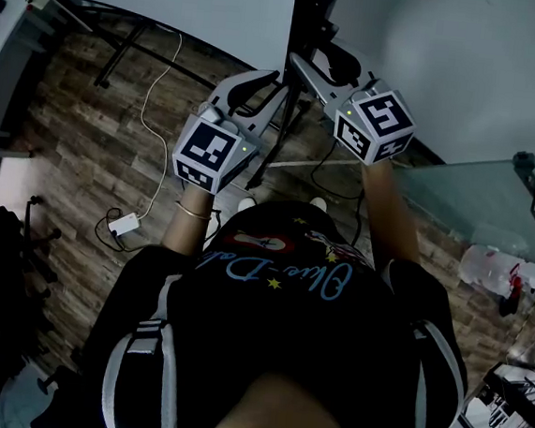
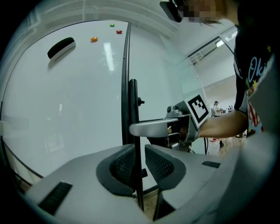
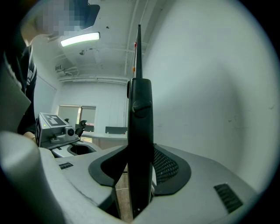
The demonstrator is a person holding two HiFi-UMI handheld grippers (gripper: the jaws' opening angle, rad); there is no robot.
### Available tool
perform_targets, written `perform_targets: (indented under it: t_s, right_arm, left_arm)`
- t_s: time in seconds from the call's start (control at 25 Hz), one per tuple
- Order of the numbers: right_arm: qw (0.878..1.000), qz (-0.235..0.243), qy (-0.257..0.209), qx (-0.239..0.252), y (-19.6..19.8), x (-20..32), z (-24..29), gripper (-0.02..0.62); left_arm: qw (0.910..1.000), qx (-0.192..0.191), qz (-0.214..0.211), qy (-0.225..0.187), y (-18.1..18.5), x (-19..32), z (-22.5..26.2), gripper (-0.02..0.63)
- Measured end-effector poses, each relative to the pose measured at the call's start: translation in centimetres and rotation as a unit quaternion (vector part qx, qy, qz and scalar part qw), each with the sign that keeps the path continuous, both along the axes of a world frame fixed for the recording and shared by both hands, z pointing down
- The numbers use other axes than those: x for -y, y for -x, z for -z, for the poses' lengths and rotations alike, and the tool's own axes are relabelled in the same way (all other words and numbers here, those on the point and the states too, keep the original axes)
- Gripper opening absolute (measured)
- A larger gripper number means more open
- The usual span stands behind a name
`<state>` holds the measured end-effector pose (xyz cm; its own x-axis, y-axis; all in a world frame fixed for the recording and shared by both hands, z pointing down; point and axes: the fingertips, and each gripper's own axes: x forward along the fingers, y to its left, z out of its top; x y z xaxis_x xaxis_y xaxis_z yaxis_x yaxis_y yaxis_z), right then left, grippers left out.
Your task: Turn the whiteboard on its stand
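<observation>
The whiteboard (image 2: pixel 65 109) stands upright on the wood-plank floor (image 1: pixel 74 171), seen edge-on from the head view, with the dark upright bar (image 3: pixel 140 113) running along its side edge. The left hand-held gripper (image 2: pixel 139 162) has its ribbed pads (image 2: pixel 122 164) drawn narrow onto the thin lower part of that bar, the white face of the board lying to its left. The right hand-held gripper (image 3: pixel 140 168) clamps the same bar from the other side, with the bar filling the gap between its jaws. A black eraser (image 2: pixel 61 47) and an orange magnet (image 2: pixel 93 39) sit high on the board. A white cable (image 1: pixel 160 104) trails across the floor
</observation>
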<state>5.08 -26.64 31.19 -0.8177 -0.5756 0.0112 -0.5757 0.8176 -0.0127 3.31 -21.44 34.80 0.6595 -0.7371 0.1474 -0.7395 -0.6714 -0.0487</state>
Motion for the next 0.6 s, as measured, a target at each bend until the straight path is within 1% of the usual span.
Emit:
perform_targets:
  t_s: [0.36, 0.48, 0.6]
  right_arm:
    - [1.000, 0.002, 0.002, -0.008, 1.1, -0.5, -0.3, 0.189]
    - [1.000, 0.004, 0.003, -0.009, 1.4, -0.7, -0.2, 0.189]
    - [1.000, 0.004, 0.003, -0.009, 1.5, -0.9, -0.1, 0.189]
  left_arm:
    - [1.0000, 0.001, 0.001, -0.001, 0.8, 0.1, -0.3, 0.071]
    - [1.0000, 0.006, -0.002, -0.002, 0.8, 0.0, -0.3, 0.043]
    - [1.0000, 0.008, -0.005, -0.001, 0.8, -0.1, -0.3, 0.041]
